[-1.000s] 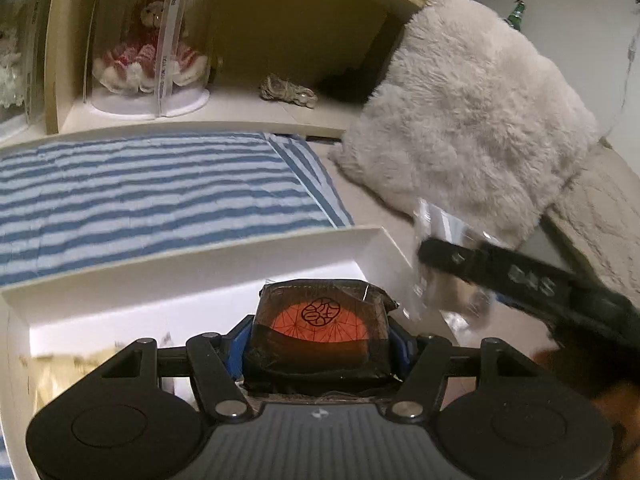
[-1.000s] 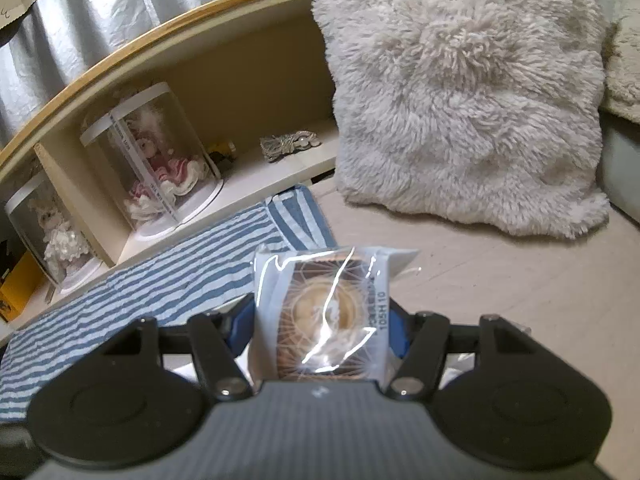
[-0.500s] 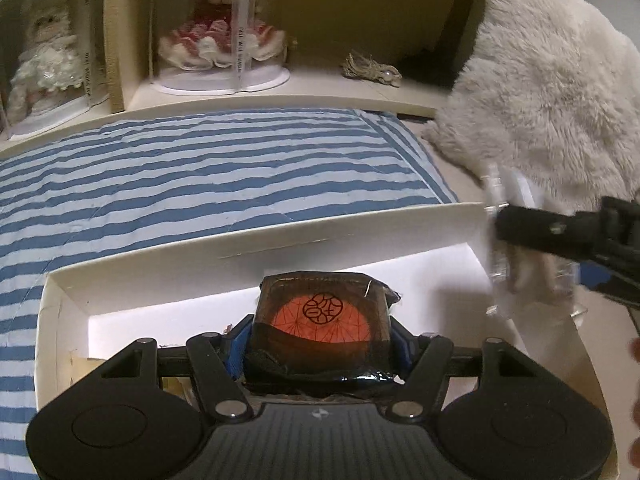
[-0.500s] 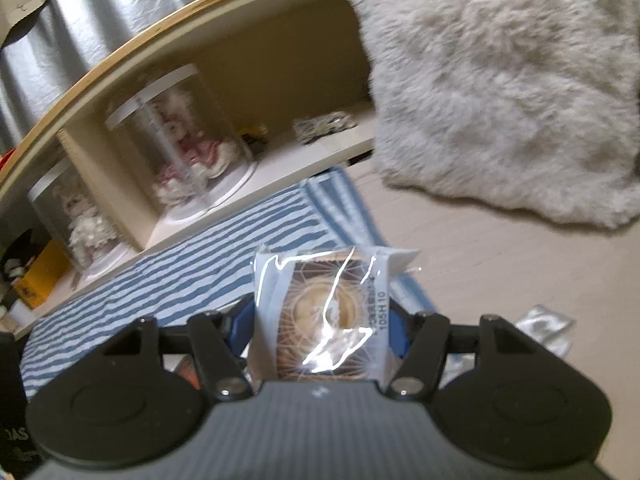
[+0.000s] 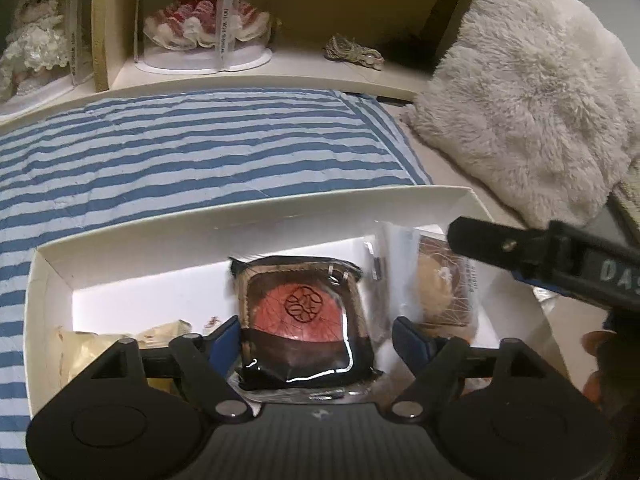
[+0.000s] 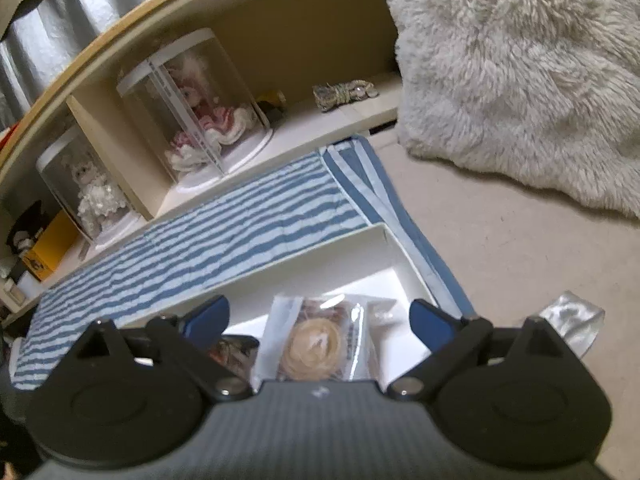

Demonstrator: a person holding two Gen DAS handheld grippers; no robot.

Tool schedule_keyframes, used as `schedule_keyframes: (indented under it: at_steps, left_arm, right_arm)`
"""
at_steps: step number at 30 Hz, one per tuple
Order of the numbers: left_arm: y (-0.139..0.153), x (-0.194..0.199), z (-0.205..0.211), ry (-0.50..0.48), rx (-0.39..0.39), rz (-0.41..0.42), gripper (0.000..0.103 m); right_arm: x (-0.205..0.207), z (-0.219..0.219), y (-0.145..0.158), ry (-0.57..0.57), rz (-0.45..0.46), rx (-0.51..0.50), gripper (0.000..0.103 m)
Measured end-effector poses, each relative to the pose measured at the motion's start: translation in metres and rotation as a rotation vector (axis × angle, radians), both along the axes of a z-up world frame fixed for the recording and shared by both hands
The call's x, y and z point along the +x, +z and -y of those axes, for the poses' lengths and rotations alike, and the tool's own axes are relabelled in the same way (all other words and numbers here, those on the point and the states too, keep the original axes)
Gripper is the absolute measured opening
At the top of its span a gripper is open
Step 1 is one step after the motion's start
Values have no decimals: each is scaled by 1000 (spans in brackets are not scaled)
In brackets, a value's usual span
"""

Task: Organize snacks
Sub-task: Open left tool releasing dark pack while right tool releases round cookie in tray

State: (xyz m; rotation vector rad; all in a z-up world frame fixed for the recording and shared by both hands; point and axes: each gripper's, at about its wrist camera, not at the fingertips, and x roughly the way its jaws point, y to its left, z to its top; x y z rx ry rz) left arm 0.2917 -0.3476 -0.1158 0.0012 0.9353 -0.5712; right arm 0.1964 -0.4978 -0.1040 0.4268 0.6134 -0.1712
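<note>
Now both grippers let go over the white box (image 5: 248, 216): the left gripper (image 5: 316, 330) and the right gripper (image 6: 320, 318) have just been opening, and each snack that sat clamped half a second ago lies loose between parted jaws. The dark pack (image 5: 304, 316) with its red disc rests between the left gripper's blue pads, which stand clear of its sides; it looks settled inside the box, its far edge tipped up slightly. Just right of it, below the right gripper's black finger as seen from the left wrist, the pale pack (image 6: 320, 340) with its cream swirl lies in the box's right end, the right jaws spread wide on either side without touching it. A crumpled yellowish wrapper (image 5: 120, 340) already sits in the box to the left of the left gripper. Outside the box, right of the right gripper, a silver pack (image 6: 572, 320) waits on the bed. Beyond the grippers, the striped blanket (image 5: 180, 148) runs up to the shelf (image 5: 280, 64). Two more snacks appear delivered; the silver one likely comes next.
</note>
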Motion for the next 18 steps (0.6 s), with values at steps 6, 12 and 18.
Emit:
schedule_keyframes:
  at_steps: [6, 12, 18]
  left_arm:
    - [4, -4, 3, -26, -48, -31, 83]
    - [10, -7, -3, -9, -39, -25, 85]
    - [22, -15, -9, -9, -18, -4, 98]
  right_arm:
    - [-8, -3, 3, -4, -19, -25, 99]
    - [-16, -3, 13, -4, -7, -37, 99]
    - [-20, -10, 17, 16, -33, -76, 99]
